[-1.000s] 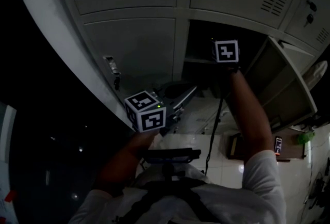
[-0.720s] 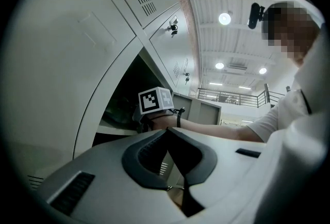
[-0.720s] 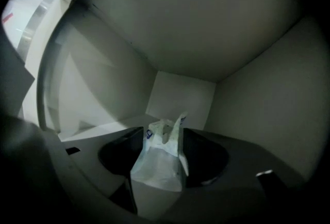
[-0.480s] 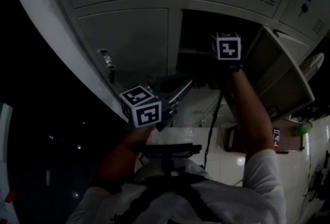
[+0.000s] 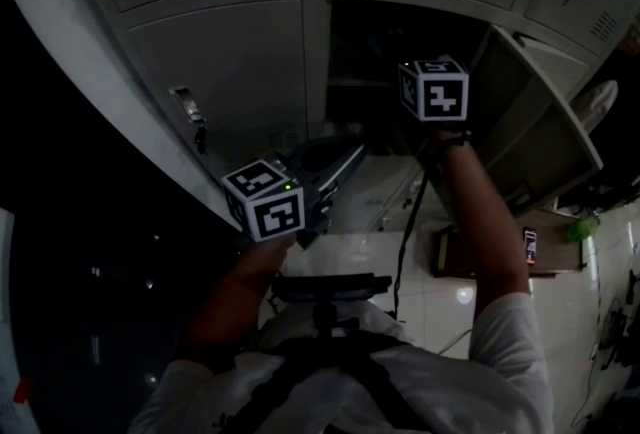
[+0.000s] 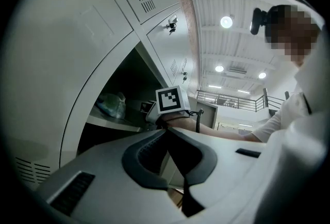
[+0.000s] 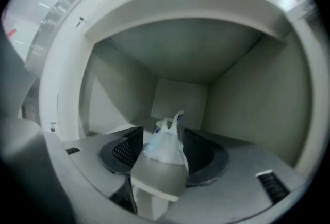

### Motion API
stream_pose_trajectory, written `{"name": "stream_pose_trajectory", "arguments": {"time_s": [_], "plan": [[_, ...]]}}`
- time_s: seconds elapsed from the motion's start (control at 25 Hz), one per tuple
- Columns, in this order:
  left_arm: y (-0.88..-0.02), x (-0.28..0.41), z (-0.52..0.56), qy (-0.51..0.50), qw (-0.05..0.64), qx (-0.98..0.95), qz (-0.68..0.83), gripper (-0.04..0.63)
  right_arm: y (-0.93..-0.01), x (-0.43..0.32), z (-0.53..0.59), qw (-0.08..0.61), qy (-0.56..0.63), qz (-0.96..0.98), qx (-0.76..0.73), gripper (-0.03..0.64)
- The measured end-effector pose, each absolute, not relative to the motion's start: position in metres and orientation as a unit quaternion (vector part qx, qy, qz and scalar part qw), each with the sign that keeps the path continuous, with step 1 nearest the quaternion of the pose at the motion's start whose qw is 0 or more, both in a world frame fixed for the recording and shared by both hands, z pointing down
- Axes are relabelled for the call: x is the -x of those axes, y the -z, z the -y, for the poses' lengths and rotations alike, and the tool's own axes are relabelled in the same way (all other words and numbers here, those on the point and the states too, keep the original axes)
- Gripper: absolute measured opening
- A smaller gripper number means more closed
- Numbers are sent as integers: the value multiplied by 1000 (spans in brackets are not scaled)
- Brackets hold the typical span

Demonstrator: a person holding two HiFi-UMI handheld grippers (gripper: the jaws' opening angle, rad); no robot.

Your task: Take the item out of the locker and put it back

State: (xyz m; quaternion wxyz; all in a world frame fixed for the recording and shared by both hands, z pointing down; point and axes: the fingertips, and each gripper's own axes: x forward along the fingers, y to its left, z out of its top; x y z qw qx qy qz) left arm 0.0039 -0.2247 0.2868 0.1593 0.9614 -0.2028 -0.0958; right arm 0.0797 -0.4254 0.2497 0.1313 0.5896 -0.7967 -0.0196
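Since a second ago the right gripper (image 7: 162, 132) has eased back a little from the locker (image 7: 247, 89) mouth: its marker cube (image 5: 433, 89) now looks bigger and sits slightly higher in the head view, and the locker fronts have slid up the frame, so the head tilted too. Left gripper (image 6: 166, 132) has barely shifted. Right jaws have just been opening and now stand wide. The bag (image 7: 166, 148) lines up between them, but the pads are clear of it on both sides, so there's no grip. Bag is a white plastic one, knotted handles up, sitting on the shelf (image 7: 116, 132) inside the open compartment near the front edge. Left gripper view shows it there too, with the right gripper just outside the opening. Door (image 5: 535, 122) is swung out to the right, which leaves the right hand a straight line in. Left jaws are closed tip to tip and empty, parked low beside the locker front and out of the way, looks like idle standby. My read: bag is resting free on the shelf, either just let go or about to be picked, can't tell which from this alone
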Motion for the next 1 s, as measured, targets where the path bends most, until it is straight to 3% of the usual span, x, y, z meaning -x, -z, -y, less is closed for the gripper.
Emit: {"name": "stream_pose_trajectory", "arguments": {"time_s": [0.72,1.0], "plan": [[-289,-11,216,101,169,-962,189,3,-278,-68,354,97,-13,836,-540,233],[-289,-9,213,104,172,-961,190,3,-285,-65,332,91,-16,841,-532,199]]}}
